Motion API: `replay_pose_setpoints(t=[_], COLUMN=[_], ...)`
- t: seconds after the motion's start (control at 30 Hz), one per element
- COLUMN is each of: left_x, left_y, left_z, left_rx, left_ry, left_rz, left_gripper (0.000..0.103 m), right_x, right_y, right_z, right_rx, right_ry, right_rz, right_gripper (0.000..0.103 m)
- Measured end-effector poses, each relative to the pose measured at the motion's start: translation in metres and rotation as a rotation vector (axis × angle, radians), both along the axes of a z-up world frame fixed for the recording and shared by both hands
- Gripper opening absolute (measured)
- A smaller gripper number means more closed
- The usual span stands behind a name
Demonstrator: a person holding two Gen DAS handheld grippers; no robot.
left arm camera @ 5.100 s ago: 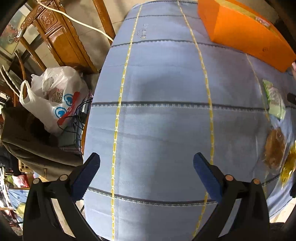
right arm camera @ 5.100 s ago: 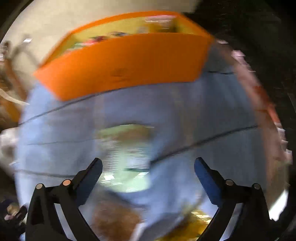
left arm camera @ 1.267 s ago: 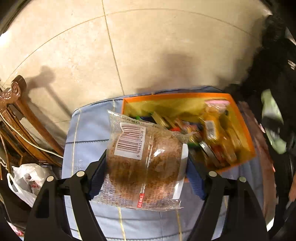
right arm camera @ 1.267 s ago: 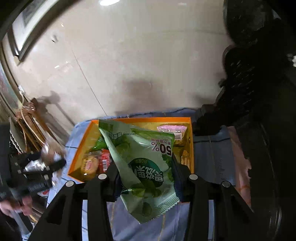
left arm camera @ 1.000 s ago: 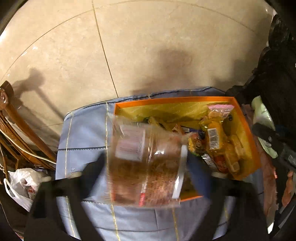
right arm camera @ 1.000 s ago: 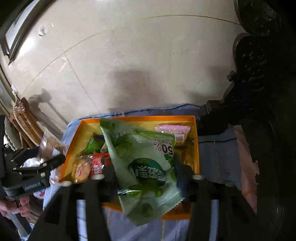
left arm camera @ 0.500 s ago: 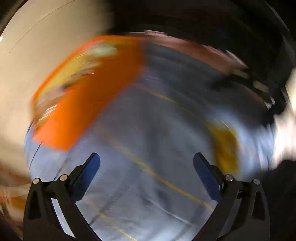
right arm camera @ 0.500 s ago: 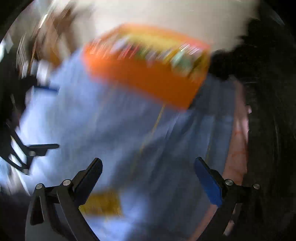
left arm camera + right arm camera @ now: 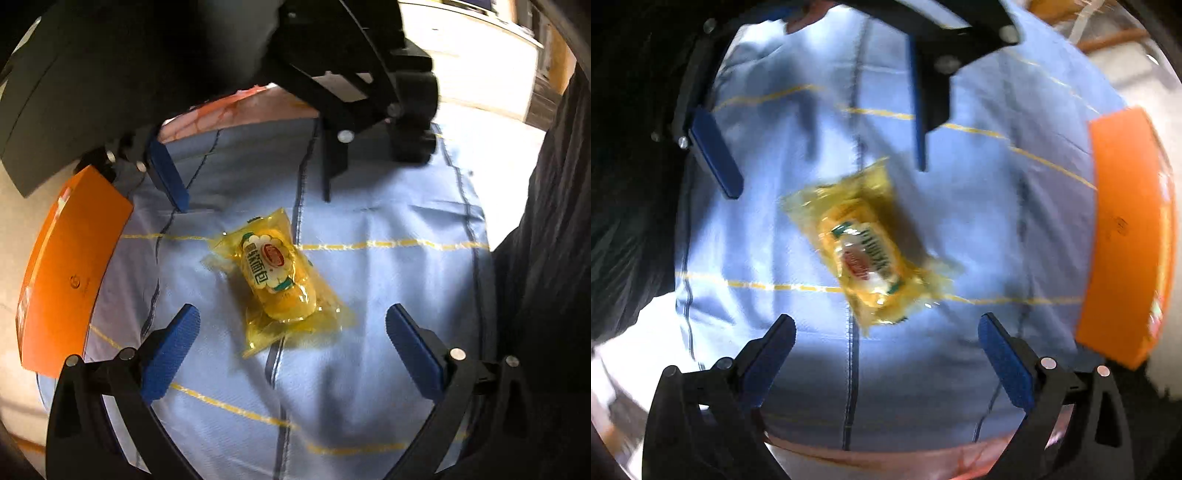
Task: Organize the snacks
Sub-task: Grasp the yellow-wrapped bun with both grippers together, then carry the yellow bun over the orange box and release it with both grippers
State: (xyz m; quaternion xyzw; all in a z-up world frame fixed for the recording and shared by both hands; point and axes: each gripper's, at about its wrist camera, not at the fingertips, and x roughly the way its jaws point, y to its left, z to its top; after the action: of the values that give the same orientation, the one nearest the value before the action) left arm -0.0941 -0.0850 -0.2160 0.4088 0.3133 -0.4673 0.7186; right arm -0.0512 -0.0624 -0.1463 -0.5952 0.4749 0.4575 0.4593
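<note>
A yellow bread packet [image 9: 279, 277] lies flat on the blue tablecloth [image 9: 388, 280]; it also shows in the right wrist view [image 9: 866, 245]. My left gripper [image 9: 291, 343] is open and empty, just short of the packet. My right gripper [image 9: 886, 347] is open and empty, facing the packet from the opposite side. Each gripper shows in the other's view, the right one [image 9: 251, 177] beyond the packet and the left one [image 9: 820, 158] likewise. The orange snack box [image 9: 70, 266] stands at the table's edge, seen also in the right wrist view [image 9: 1126, 236].
The tablecloth [image 9: 997, 206] has yellow and dark stripes. A dark garment [image 9: 546, 236] hangs close on the right of the left wrist view. A pink table edge [image 9: 886, 461] shows under the cloth.
Both grippers held snacks over the orange box a second ago, a brown bread pack and a green bag. They let go, swung away, and now both face the yellow packet, open.
</note>
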Motion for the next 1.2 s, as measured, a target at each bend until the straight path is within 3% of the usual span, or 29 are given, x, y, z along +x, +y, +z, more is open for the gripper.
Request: replay_pose_setpoints(t=[0.13,0.37,0.43,0.53,0.6,0.63,0.67,0.7,0.73,0.77,0.8,0.9,1.03,1.2], left_x=[0.001,0.016,0.009,-0.007,-0.006,-0.001,0.004,0.009,0.019,0.023,0.028,0.031,0.028,0.042], left_y=[-0.009,-0.019,-0.019,-0.02,-0.022,-0.023,-0.023,-0.023,-0.02,-0.018,-0.015,-0.012,-0.007,-0.011], left_z=[-0.016,-0.031,-0.038,-0.04,-0.041,-0.041,-0.041,-0.041,-0.04,-0.039,-0.039,-0.038,-0.032,-0.027], left_rx=[-0.019,-0.046,-0.036,-0.061,-0.063,-0.071,-0.103,-0.126,-0.175,-0.2,-0.223,-0.216,-0.22,-0.215], left_ry=[-0.001,-0.012,-0.007,-0.08,-0.08,-0.051,-0.018,0.037,0.146,0.163,0.194,0.191,0.206,0.245], left_rz=[0.062,0.148,0.114,0.031,0.044,0.07,0.125,0.159,0.212,0.252,0.28,0.294,0.296,0.269], left_gripper=[0.099,0.099,0.099,0.099,0.099,0.099,0.088,0.069,0.062,0.052,0.051,0.047,0.044,0.042], right_x=[-0.009,0.004,0.005,0.005,0.003,0.003,0.005,0.013,0.017,0.023,0.027,0.036,0.048,0.046], right_y=[-0.008,-0.023,-0.032,-0.033,-0.033,-0.034,-0.032,-0.031,-0.03,-0.032,-0.033,-0.034,-0.031,-0.035], right_z=[-0.001,-0.01,-0.016,-0.026,-0.029,-0.031,-0.034,-0.037,-0.037,-0.037,-0.037,-0.035,-0.026,-0.019], right_rx=[0.039,0.134,0.159,0.164,0.169,0.164,0.147,0.128,0.126,0.131,0.136,0.145,0.168,0.173], right_ry=[0.0,0.049,0.077,0.143,0.167,0.177,0.183,0.202,0.227,0.248,0.256,0.275,0.332,0.318], right_rz=[0.186,0.342,0.371,0.366,0.377,0.369,0.339,0.277,0.243,0.206,0.191,0.181,0.076,0.083], right_gripper=[0.099,0.099,0.099,0.099,0.098,0.088,0.078,0.046,0.045,0.044,0.042,0.039,0.038,0.037])
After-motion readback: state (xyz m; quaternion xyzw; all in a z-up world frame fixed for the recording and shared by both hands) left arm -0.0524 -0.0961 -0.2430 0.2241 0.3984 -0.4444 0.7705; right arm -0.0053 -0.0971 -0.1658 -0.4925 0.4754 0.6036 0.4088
